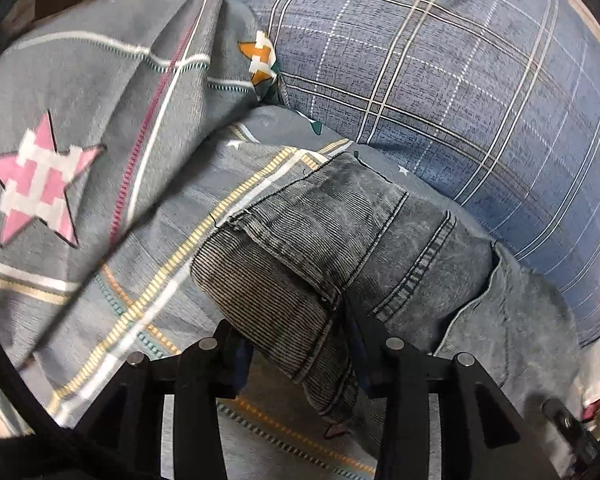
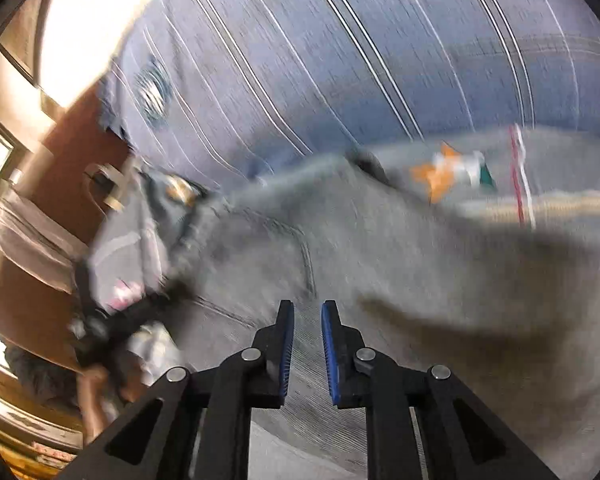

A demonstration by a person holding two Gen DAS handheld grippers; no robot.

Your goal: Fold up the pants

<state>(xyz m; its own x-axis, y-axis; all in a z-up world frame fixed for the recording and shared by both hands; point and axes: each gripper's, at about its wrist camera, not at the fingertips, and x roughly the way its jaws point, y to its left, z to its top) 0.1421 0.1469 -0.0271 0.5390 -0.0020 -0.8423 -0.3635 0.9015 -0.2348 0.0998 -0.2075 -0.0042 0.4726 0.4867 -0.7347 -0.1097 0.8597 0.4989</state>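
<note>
The folded grey jeans (image 1: 340, 248) are lying on the star-print bedsheet (image 1: 100, 184), a fold sitting loose between the left gripper's (image 1: 300, 344) part-open jaws; the right gripper's (image 2: 307, 344) narrowly parted jaws are hovering empty above the jeans.

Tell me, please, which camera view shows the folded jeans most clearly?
The left wrist view: the jeans are sharp there, with seams and stitching visible. The right wrist view shows the same jeans, but heavily blurred.
</note>
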